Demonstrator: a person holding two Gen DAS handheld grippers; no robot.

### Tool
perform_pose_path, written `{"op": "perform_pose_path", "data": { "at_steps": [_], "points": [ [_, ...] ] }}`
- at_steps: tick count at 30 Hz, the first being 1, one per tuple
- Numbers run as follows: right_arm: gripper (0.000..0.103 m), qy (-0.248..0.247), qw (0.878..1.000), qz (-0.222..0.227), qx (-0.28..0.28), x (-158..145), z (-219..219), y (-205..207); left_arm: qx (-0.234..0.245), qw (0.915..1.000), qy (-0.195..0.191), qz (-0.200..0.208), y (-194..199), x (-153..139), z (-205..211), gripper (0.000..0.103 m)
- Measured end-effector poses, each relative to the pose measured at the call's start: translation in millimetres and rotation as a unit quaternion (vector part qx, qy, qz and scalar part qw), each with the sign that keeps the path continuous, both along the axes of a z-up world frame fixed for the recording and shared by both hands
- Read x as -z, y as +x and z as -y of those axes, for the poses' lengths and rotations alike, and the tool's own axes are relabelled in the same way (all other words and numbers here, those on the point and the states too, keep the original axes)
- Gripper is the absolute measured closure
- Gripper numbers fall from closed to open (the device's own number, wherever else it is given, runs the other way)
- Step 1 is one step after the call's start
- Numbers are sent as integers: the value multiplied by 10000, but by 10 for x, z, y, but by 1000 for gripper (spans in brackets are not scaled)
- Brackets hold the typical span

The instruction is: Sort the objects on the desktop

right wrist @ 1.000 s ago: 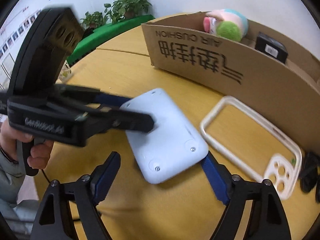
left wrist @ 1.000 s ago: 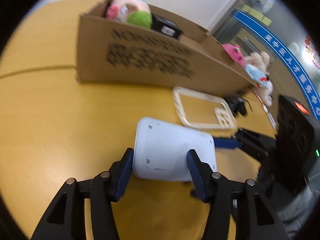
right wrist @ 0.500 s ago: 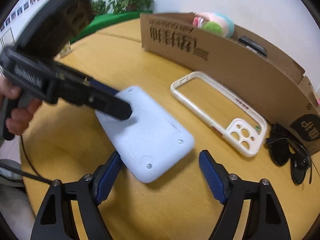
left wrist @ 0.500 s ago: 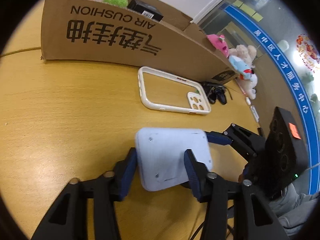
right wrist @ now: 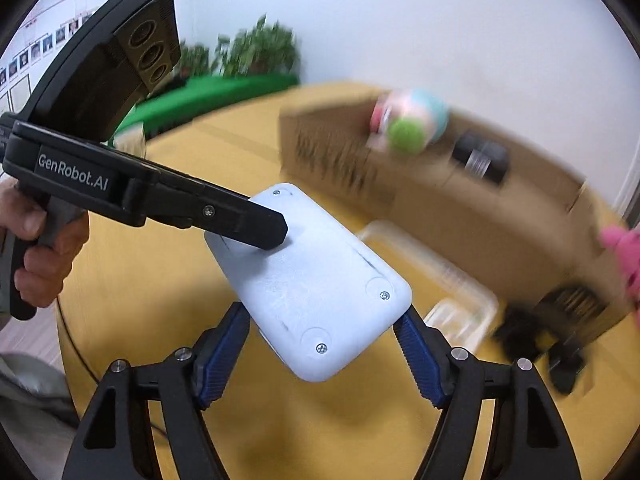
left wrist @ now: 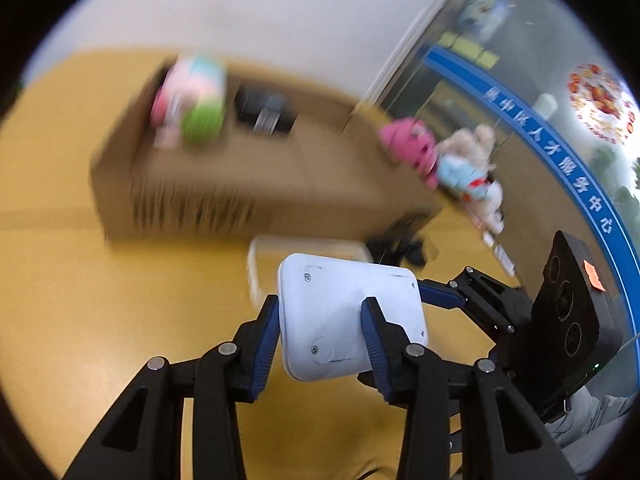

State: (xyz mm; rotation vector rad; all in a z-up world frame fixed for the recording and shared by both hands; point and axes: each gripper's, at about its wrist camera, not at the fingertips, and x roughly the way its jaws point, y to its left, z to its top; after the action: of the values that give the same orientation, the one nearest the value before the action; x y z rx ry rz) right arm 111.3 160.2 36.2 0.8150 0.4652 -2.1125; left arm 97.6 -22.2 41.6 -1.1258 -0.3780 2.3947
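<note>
Gripping a white slab [left wrist: 344,316] from two ends, I hold it off the yellow worktop [left wrist: 100,300]: my left gripper [left wrist: 320,344] pinches its thin faces with ribbed blue fingers [left wrist: 267,344] that are closing, and my right gripper [right wrist: 324,344] clamps its long edges. The slab is a matte plastic rectangle with rounded corners, small screws and round foot pads. Below and beyond it lies a pale, blurred phone case [right wrist: 444,280] on the wood-grain top, with dark sunglasses [right wrist: 532,336] beside it. Behind these stands a long cardboard box [left wrist: 256,184] holding a pastel plush ball [left wrist: 192,100] and a black pack [left wrist: 264,110]; more plush toys [left wrist: 444,160] sit past its end.
</note>
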Motion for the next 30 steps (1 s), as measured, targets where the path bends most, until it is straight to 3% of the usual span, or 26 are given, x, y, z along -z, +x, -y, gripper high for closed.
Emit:
{"op": "perform_pose_path", "data": {
  "at_steps": [7,10,15,18,22,30],
  "points": [
    [30,-134,9932,-1157,45,-1066,-94,-492,157,9909,-182,-1323,-523,-1093,-227,63],
    [30,-179,9896,-1425,64,-1523,-140,-859,207,9873,-187,-1566,-872,-1431,-299,63],
    [30,-145,9876,-1562,93,-1985,-202,-1441,209,9841,-269,-1745,-1508,-1793,-437,63],
    [30,-102,9907,-1355,58,-2139,-233,-1927,122,9858,-246,-1654,-1854,-1803,-444,63],
    [30,158,9933,-1140,27,-2116,-181,-2549,-6,9904,-245,-1362,-2477,-1639,-481,63],
    [30,422,9981,-446,-54,-1514,-258,-3648,-78,9990,-116,-418,-3528,-909,-526,63]
  ]
}}
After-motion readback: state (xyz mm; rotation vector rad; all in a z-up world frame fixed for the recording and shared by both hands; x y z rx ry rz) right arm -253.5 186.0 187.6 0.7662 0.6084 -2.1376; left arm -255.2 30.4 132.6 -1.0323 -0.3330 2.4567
